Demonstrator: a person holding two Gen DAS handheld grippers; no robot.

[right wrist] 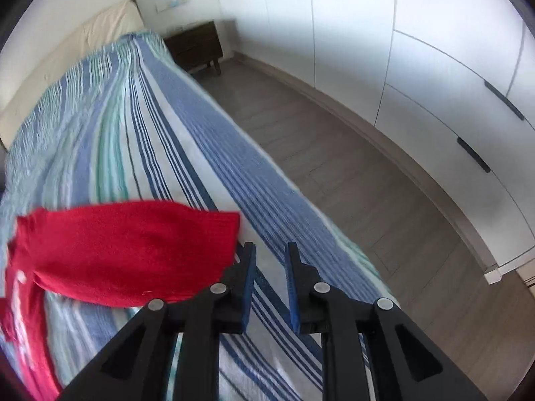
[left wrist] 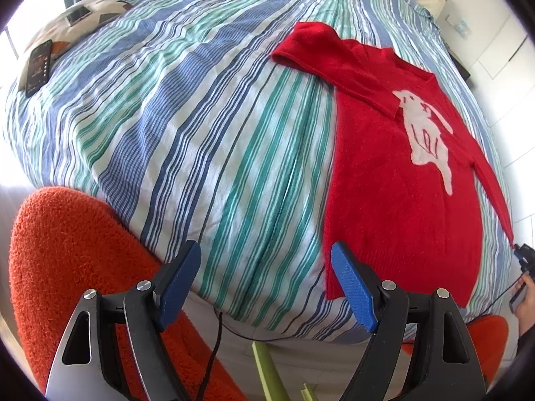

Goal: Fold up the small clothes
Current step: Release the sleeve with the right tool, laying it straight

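Red fuzzy knit sweater (left wrist: 401, 187) with a white rabbit motif, flat on the striped bedspread (left wrist: 200, 133) at three o'clock of the left view; one sleeve folded across the chest, the other trailing toward four o'clock. Left gripper (left wrist: 265, 287) at six o'clock, blue ribbed pads spread wide, holding nothing. Right gripper (right wrist: 270, 284) slightly parted, empty, sleeve cuff (right wrist: 133, 250) just beside it at nine o'clock, blurred. Phone (left wrist: 38, 67) at ten o'clock on a patterned pillow (left wrist: 83, 13).

I stand at a striped bedspread (left wrist: 200, 127); cream headboard (right wrist: 67, 63) at the far end, dark nightstand (right wrist: 197, 46) beside it, grey wood floor (right wrist: 334, 173), white handled cupboards (right wrist: 451, 100). Daylight.
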